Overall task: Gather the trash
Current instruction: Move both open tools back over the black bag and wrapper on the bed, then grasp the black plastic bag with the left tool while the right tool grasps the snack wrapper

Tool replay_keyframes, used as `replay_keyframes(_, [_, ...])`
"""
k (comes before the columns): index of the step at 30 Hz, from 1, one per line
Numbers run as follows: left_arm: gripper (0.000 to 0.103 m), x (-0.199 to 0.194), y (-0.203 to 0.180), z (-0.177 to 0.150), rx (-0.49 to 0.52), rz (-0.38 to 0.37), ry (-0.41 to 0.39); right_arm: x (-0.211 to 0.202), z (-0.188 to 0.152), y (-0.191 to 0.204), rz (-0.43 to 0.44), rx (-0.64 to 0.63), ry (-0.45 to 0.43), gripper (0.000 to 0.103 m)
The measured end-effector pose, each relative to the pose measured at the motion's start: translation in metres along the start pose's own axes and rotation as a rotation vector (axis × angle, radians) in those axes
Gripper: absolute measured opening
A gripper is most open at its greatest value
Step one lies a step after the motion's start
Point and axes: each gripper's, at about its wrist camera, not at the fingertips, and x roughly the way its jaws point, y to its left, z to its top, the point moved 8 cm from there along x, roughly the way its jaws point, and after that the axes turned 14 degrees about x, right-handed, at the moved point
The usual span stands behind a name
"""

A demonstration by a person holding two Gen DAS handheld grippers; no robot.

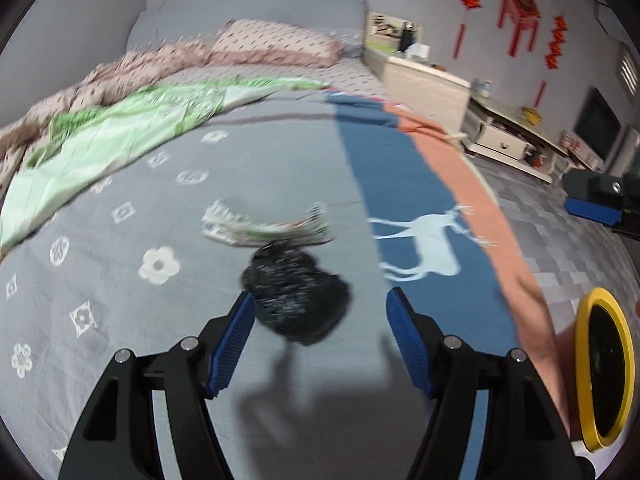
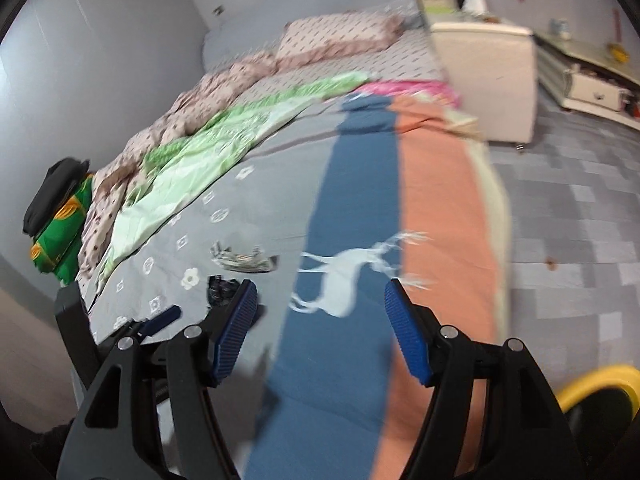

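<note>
Between the left gripper's [image 1: 320, 320] spread, empty jaws lay a black wad [image 1: 298, 298] on the bed [image 1: 248, 160], a crumpled wrapper [image 1: 266, 228] just beyond it. Right gripper [image 2: 320, 312] gaped empty too, over the deer blanket [image 2: 340, 280], trash off to its left.

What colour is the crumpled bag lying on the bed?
Black, with pale speckles. The crumpled bag shows best in the left wrist view, lying on the grey bedspread.

Grey walls [image 1: 100, 20], bed [image 1: 260, 168], tiled floor [image 2: 580, 208]
</note>
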Motion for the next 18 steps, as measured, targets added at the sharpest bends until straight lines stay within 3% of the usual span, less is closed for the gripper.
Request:
replay_keyframes(7, [0.065, 0.032, 0.028, -0.008, -0.063, -0.005, 0.043, 0.092, -0.002, 0.036, 0.038, 0.001, 0.143, 0.062])
replay_keyframes(14, [0.065, 0.053, 0.031, -0.011, -0.108, -0.055, 0.06, 0.148, -0.01, 0.062, 0.081, -0.014, 0.218, 0.056])
replay_keyframes(18, [0.054, 0.061, 0.029, -0.015, -0.136, -0.09, 0.06, 0.171, -0.015, 0.068, 0.086, -0.011, 0.249, 0.054])
